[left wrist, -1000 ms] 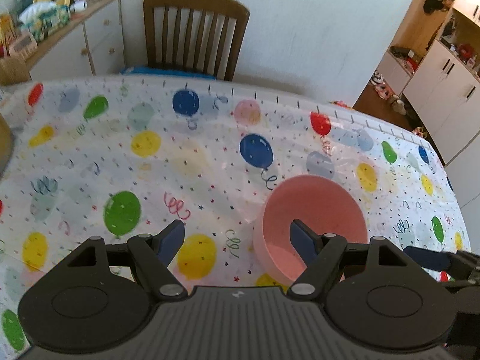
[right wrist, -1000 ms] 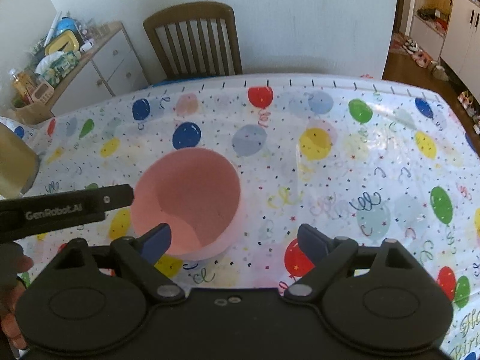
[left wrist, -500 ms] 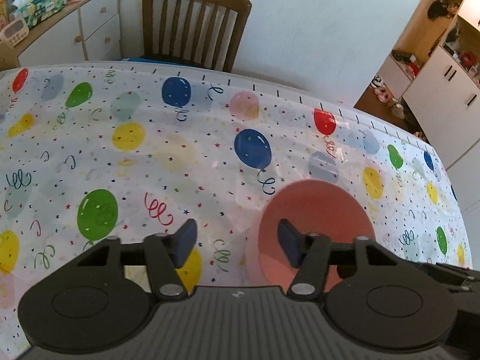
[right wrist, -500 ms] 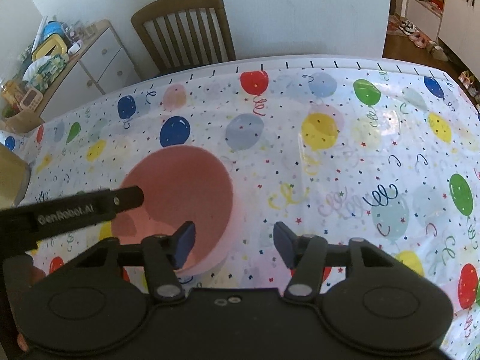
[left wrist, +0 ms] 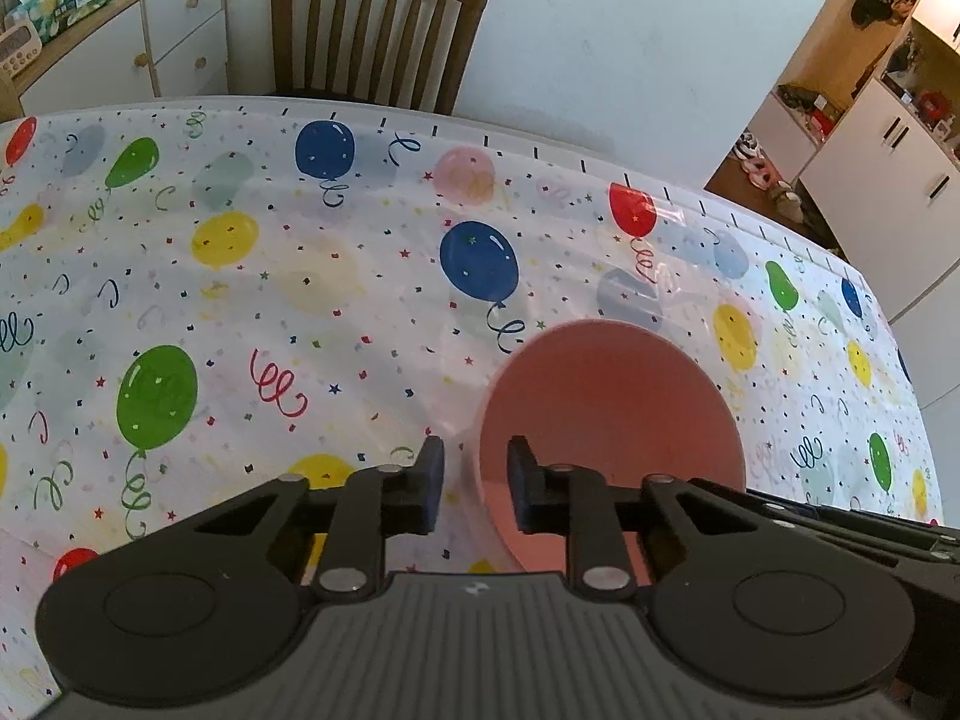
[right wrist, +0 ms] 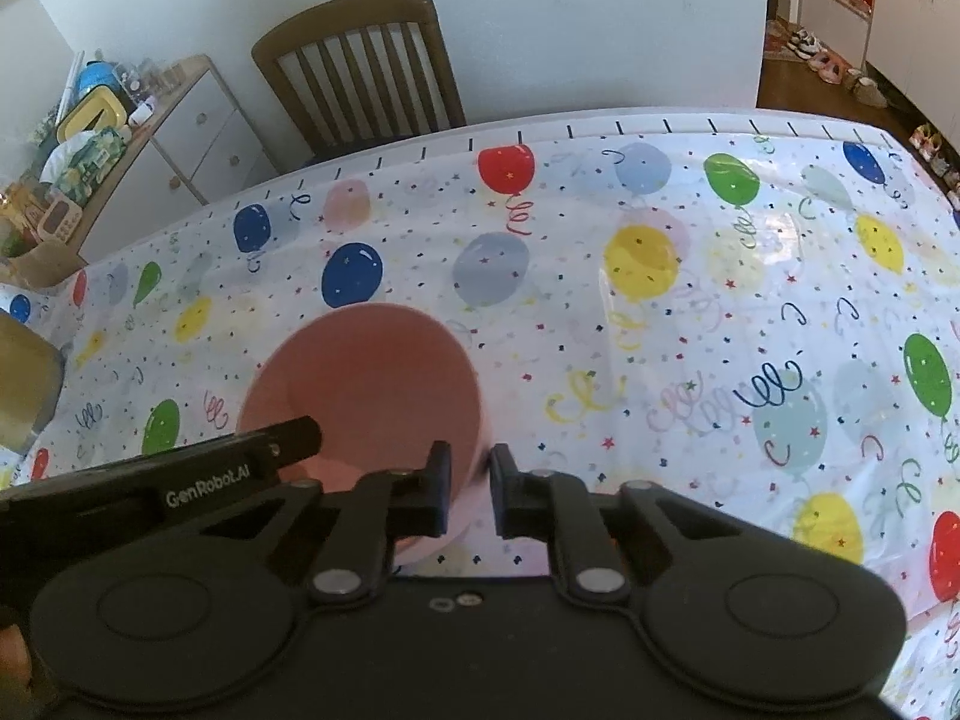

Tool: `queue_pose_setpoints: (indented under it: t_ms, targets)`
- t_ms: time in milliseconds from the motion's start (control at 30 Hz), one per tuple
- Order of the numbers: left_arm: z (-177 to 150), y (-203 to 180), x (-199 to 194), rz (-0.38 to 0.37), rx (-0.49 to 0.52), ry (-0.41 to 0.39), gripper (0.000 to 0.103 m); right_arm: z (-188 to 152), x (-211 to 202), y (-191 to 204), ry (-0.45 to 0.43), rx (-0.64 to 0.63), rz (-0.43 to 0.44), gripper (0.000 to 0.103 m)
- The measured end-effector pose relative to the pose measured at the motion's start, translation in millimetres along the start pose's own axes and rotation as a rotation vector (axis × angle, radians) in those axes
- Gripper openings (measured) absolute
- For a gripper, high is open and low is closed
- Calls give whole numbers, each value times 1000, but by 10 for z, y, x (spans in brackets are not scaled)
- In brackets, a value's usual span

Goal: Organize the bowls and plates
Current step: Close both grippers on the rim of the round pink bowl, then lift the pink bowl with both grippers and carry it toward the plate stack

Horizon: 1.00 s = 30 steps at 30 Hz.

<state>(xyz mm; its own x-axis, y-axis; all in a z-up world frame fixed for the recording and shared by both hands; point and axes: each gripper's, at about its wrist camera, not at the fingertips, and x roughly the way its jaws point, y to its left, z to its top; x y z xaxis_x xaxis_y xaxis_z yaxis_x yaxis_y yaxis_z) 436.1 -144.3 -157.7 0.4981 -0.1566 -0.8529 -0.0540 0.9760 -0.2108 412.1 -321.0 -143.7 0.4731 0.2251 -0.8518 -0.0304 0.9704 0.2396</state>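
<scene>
A pink bowl (left wrist: 612, 420) stands upright on the balloon-print tablecloth (left wrist: 300, 300). My left gripper (left wrist: 475, 489) is shut on the bowl's left rim, one finger inside and one outside. The bowl also shows in the right wrist view (right wrist: 372, 384). My right gripper (right wrist: 470, 489) is shut on the bowl's right rim in the same way. The left gripper's finger (right wrist: 240, 456) reaches over the bowl's left side in the right wrist view.
A wooden chair (left wrist: 372, 30) stands at the table's far edge. A cluttered white sideboard (left wrist: 120, 30) is at far left. White cabinets (left wrist: 888, 180) and shoes on the floor are at far right. A brownish container (right wrist: 24, 384) sits at the table's left.
Both grippers have closed from wide open onto opposite rims of the pink bowl and moved closer to it.
</scene>
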Motion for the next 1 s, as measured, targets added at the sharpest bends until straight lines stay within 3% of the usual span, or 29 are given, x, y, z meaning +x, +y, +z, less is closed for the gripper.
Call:
queue_pose_setpoints:
  t_ms: [100,433,1000]
  targets:
    - [-17,-4,-5,-10,2,2,15,-6,-3,0,-1,4,-2,12]
    - [-83,4,-161,-4,16,2,13,-61,-123,65,-17,-23,-1,11]
    - [-395,138,-1002,13,24,-4,13,-408,-784,416,-26,-96,29,12]
